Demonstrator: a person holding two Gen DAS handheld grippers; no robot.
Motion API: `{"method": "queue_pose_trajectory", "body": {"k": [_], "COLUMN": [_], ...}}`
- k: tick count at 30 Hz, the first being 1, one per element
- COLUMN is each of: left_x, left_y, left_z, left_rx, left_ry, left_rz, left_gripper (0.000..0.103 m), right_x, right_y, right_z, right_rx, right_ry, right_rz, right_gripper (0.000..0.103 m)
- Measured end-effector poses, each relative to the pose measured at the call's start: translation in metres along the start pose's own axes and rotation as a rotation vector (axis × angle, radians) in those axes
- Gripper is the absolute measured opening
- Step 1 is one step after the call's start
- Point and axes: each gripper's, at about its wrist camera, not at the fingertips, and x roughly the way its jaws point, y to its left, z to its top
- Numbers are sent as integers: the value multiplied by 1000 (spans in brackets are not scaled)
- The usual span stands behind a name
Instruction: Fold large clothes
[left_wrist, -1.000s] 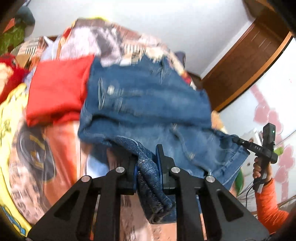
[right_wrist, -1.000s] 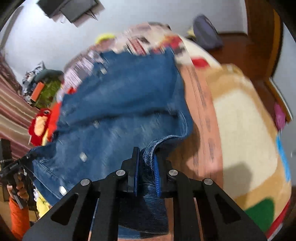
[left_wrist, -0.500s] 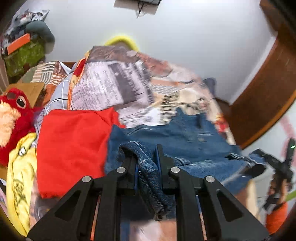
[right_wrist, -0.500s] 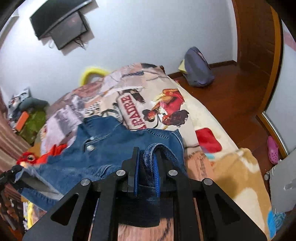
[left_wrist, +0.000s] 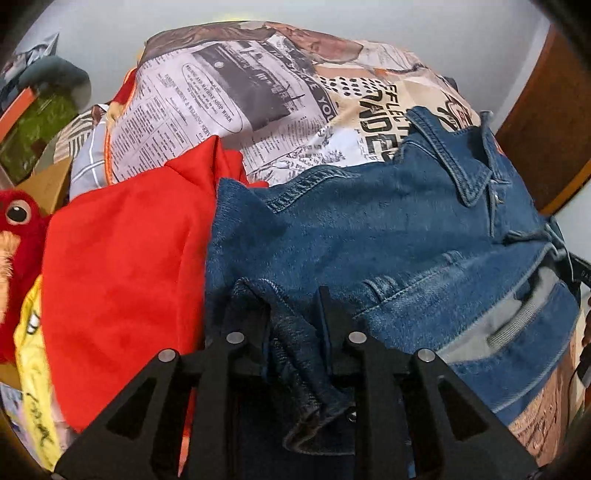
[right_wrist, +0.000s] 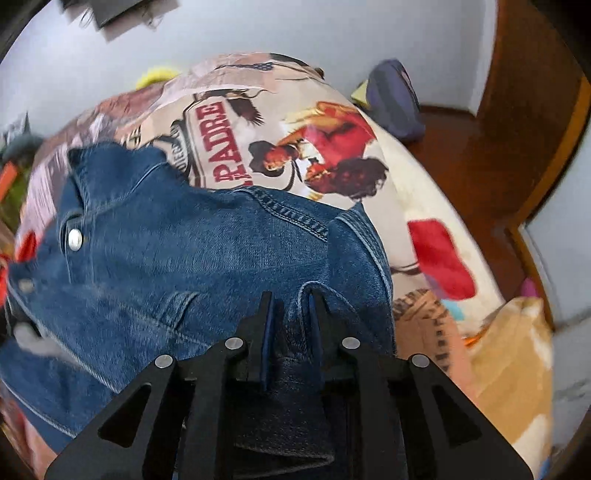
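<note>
Denim jacket (left_wrist: 369, 236) lowered onto bed; both grippers' fingers (left_wrist: 327, 306) clenched on bunched denim.

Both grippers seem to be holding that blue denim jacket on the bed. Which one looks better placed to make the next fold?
Probably the right hand-held gripper: it pinches the denim jacket beside bare bedspread. The left hand-held gripper grips it against the red garment.

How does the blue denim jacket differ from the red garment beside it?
The denim jacket is blue, with stitched seams, a collar and metal snaps; the red garment is plain, with none showing. The left gripper and right gripper are shut on the jacket; nothing holds the red garment. Both lie on the printed blanket.
</note>
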Motion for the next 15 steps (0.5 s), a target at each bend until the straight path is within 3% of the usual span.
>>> {"method": "queue_pose_trajectory", "body": {"k": [2,3,7,10,15], "left_x": [-19,-30,-80,-104,-108], "left_y": [-2,-3,-10,-17,-36], "left_z": [1,0,-8,-19,-47], "left_rx": [8,16,61,102,168], "left_ry": [-13,-31,-147,-175,-130], "left_rz": [-4,-7,31,14,-44], "left_gripper": [25,26,55,56,60], "right_x": [-16,-27,-66,-93,-109], "right_y": [4,4,1,4,21], "right_z": [1,0,-9,-21,-46], "right_rx": [-35,-50,-73,-91,-141], "right_ry": [2,-12,-92,-116,-97], "right_rz": [-22,-26,3,50,138], "right_gripper": [38,40,50,55,59]}}
